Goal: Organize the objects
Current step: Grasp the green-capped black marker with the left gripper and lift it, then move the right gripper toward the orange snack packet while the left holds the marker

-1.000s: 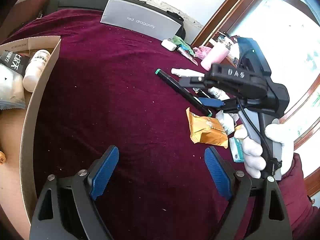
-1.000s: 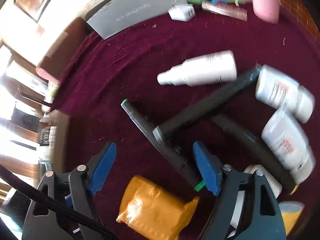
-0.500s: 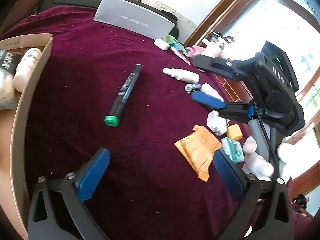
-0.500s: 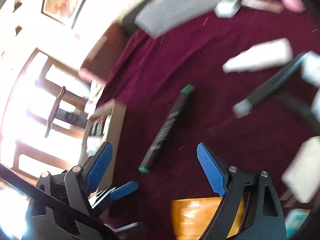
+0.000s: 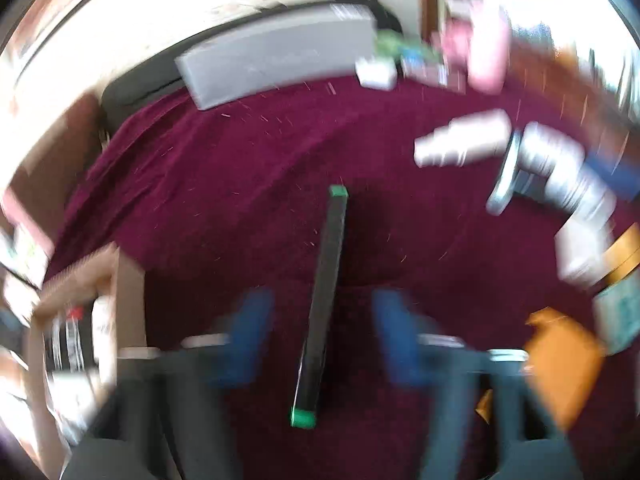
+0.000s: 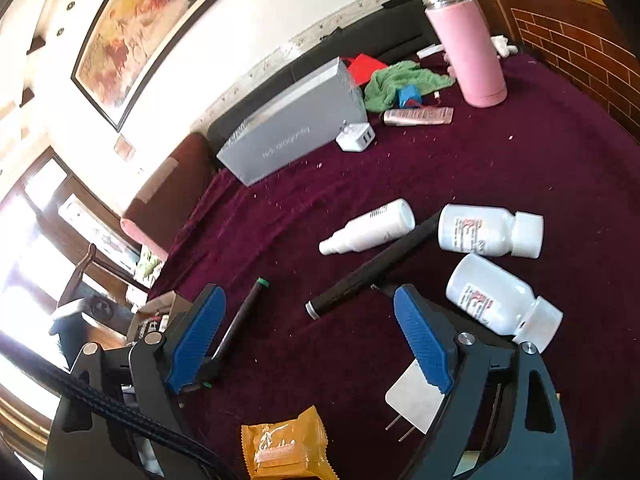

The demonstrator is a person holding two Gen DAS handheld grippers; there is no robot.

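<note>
A black marker with green ends (image 5: 324, 300) lies on the dark red cloth, pointing away from me. My left gripper (image 5: 322, 332) straddles it. The jaws are closing, and in this blurred view a gap still shows on each side of the marker. The same marker (image 6: 240, 320) shows in the right wrist view, partly behind my right gripper's left finger. My right gripper (image 6: 308, 336) hangs open over the cloth with nothing between its pads. A black pen (image 6: 368, 272) lies just beyond it.
A cardboard box (image 5: 128, 280) with packets stands at the left. An orange packet (image 6: 280, 448), a white plug (image 6: 416, 400), two white pill bottles (image 6: 488, 232), a spray bottle (image 6: 368, 228), a grey box (image 6: 296, 128) and a pink flask (image 6: 468, 52) lie around.
The left gripper swung over the marker, which now lies lengthwise between its jaws, and the jaws have narrowed. The right gripper rose and turned towards the wall.
</note>
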